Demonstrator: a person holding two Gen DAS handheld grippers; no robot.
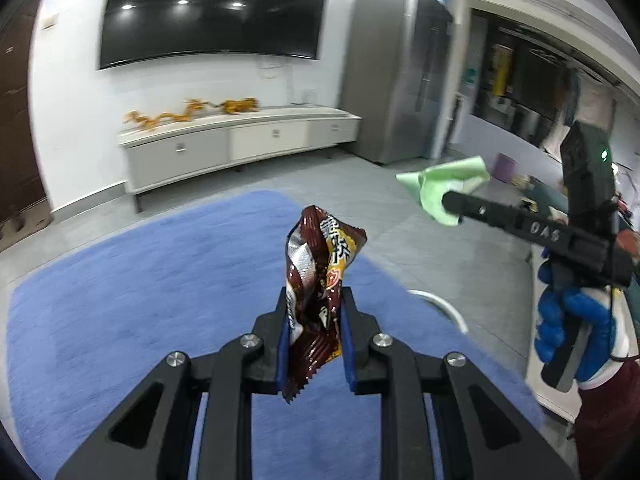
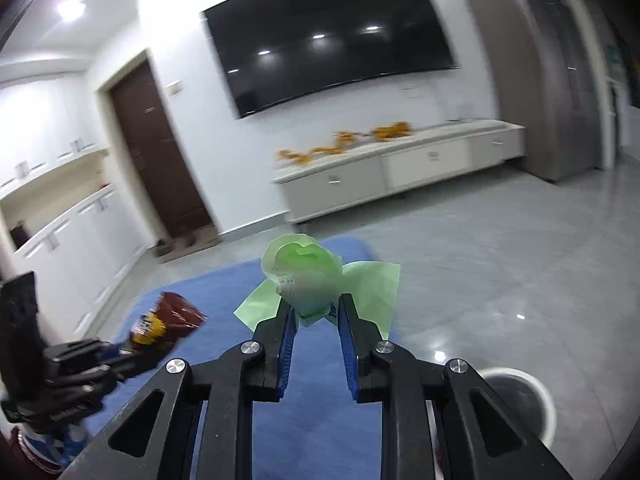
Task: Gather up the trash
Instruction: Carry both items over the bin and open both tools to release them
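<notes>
My left gripper (image 1: 313,300) is shut on a crumpled brown snack wrapper (image 1: 320,264) and holds it upright above the blue rug (image 1: 120,300). The wrapper also shows at the left of the right wrist view (image 2: 168,320). My right gripper (image 2: 315,304) is shut on a crumpled green wrapper (image 2: 304,272), also held in the air over the rug. In the left wrist view the right gripper (image 1: 450,200) comes in from the right with the green wrapper (image 1: 444,184) at its tip. A white-rimmed trash bin (image 2: 520,400) stands on the floor at lower right, its rim (image 1: 444,306) visible beside the rug.
A grey tiled floor (image 2: 500,260) surrounds the rug. A low white TV cabinet (image 1: 240,144) with orange dragon figures stands under a wall TV (image 1: 212,12). A steel fridge (image 1: 396,80) is at right, a brown door (image 2: 160,152) at left.
</notes>
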